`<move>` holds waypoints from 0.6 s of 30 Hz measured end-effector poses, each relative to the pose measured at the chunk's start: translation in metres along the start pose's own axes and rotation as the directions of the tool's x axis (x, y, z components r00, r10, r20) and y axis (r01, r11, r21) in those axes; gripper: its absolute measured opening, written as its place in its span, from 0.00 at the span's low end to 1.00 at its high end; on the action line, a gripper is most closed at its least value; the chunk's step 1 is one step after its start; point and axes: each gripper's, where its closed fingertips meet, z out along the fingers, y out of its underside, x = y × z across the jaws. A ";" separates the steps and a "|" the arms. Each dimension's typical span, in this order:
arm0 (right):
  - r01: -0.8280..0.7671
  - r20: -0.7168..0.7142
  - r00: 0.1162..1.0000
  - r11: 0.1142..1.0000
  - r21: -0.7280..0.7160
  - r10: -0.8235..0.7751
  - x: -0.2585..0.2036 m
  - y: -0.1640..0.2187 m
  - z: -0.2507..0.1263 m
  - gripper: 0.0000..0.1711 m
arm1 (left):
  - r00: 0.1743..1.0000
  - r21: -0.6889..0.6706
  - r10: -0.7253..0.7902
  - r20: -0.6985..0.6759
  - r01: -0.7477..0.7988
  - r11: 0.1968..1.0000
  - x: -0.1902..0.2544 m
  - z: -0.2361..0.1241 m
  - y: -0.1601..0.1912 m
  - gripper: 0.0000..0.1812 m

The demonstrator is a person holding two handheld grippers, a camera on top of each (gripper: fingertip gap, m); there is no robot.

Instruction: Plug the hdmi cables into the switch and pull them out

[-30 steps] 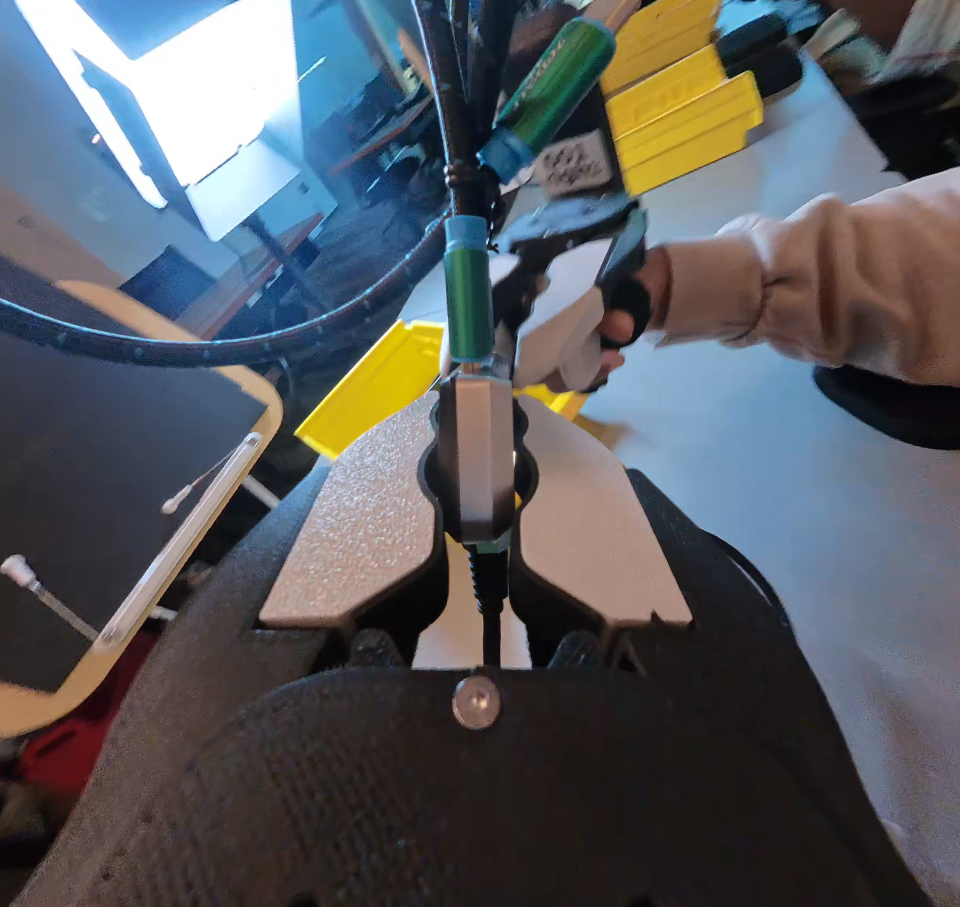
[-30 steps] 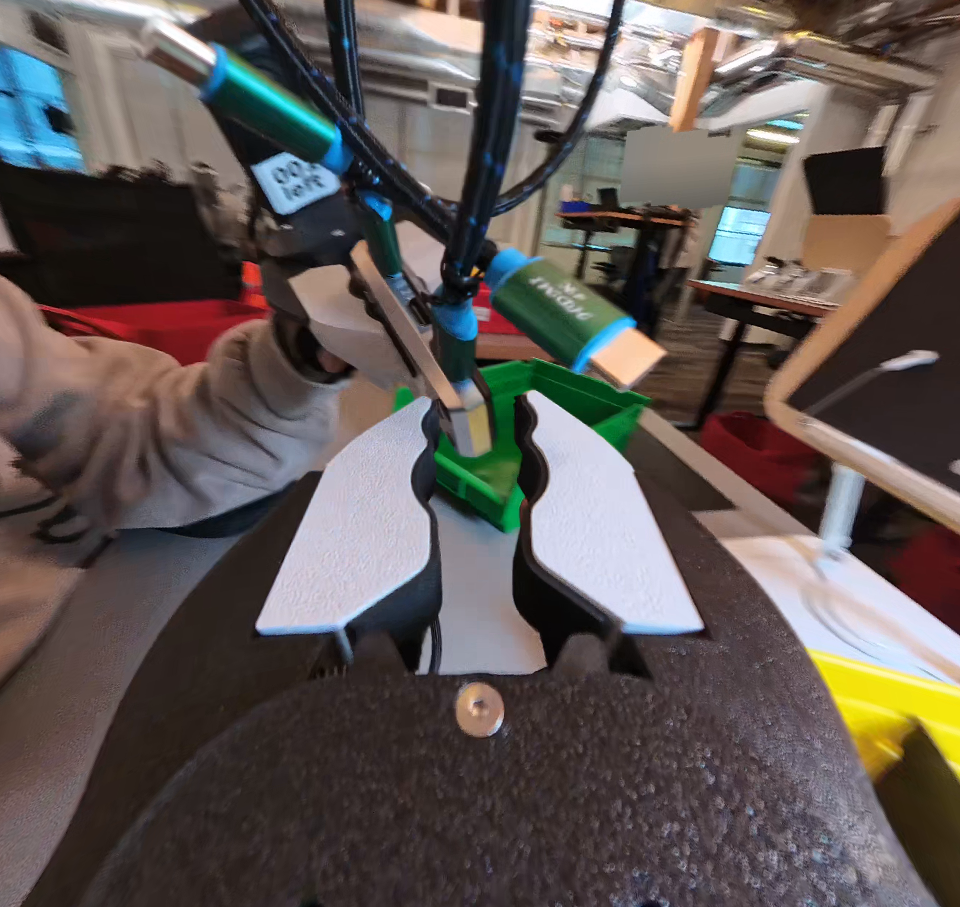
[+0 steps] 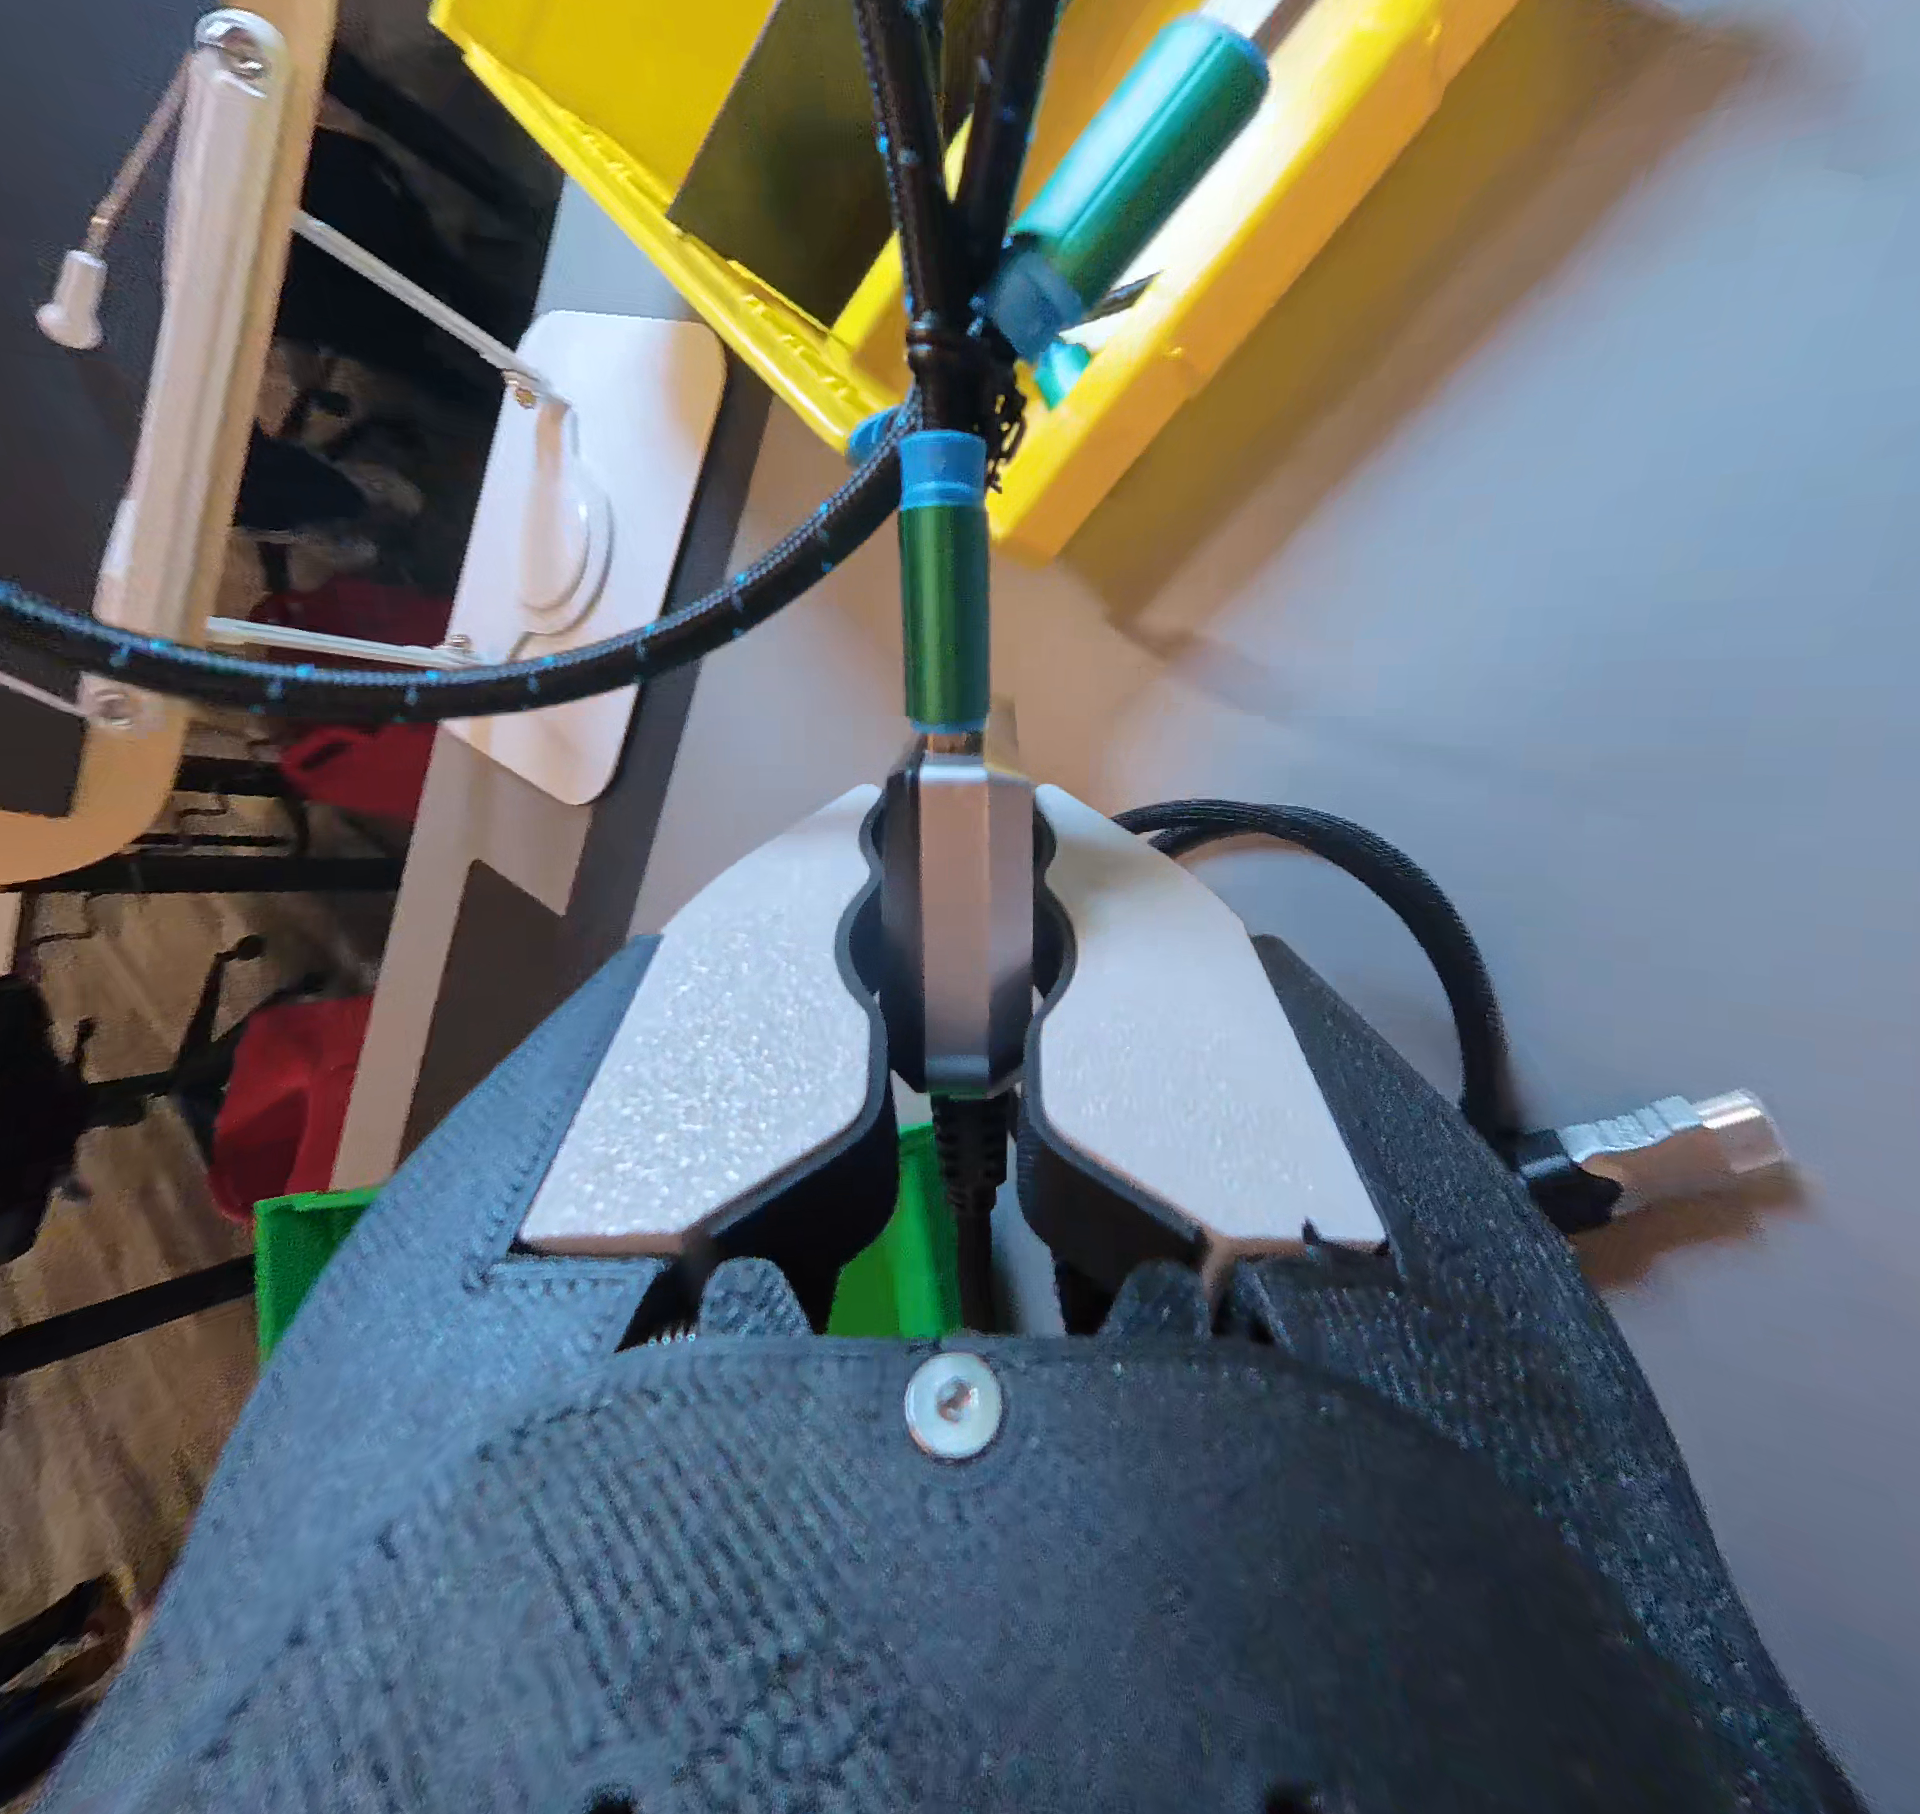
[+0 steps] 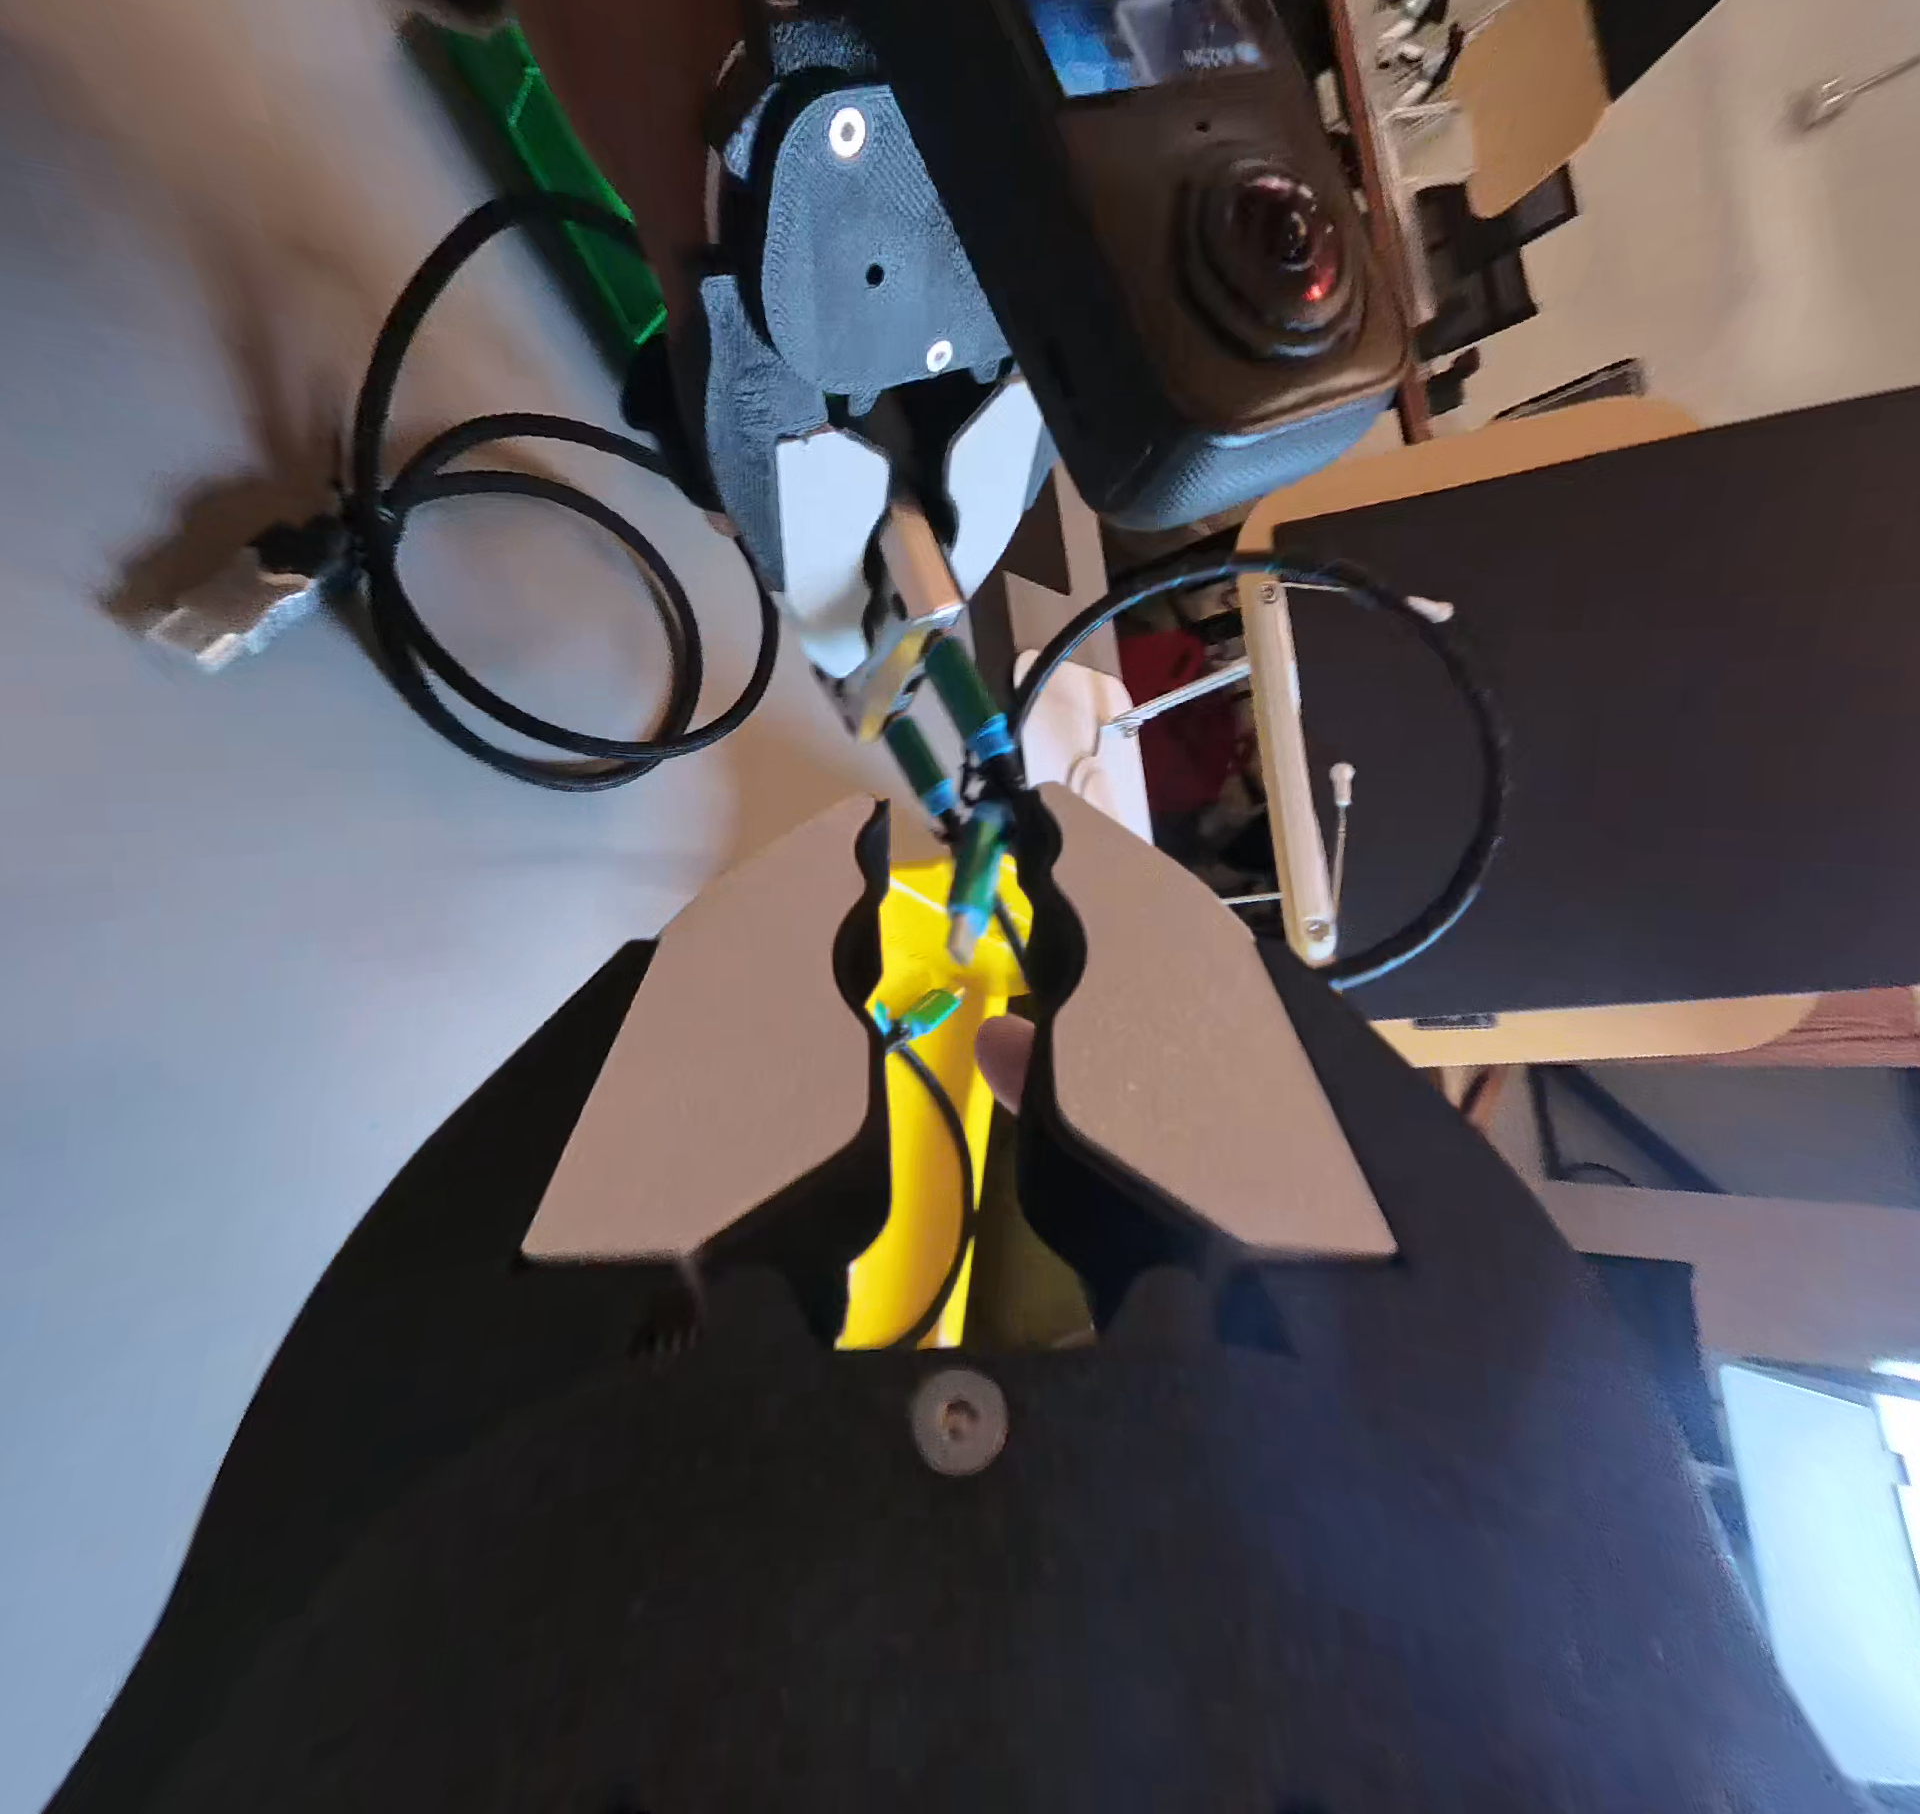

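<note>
The left gripper (image 3: 956,917) pinches the silver switch (image 3: 954,943) edge-on, a green HDMI plug (image 3: 943,611) seated in its far end above the yellow bin (image 3: 1091,476). Only the right wrist view shows the right gripper (image 4: 956,881), its fingers spread around nothing, and a second green plug (image 4: 958,681) in the switch.

Your switch (image 3: 956,933) is a slim silver-grey bar, held edge-on above the yellow bin (image 3: 1122,476). One green plug (image 3: 943,611) sits in its far end; a second green plug (image 3: 1132,175) hangs loose over the bin, metal tip bare, its black braided cables (image 3: 416,684) bundled there
</note>
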 end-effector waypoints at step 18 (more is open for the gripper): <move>0.205 -0.190 0.951 0.956 -0.208 -0.245 -0.005 0.043 0.076 0.10 | 0.985 -0.016 0.166 -0.039 -0.166 0.986 0.020 0.003 -0.004 0.14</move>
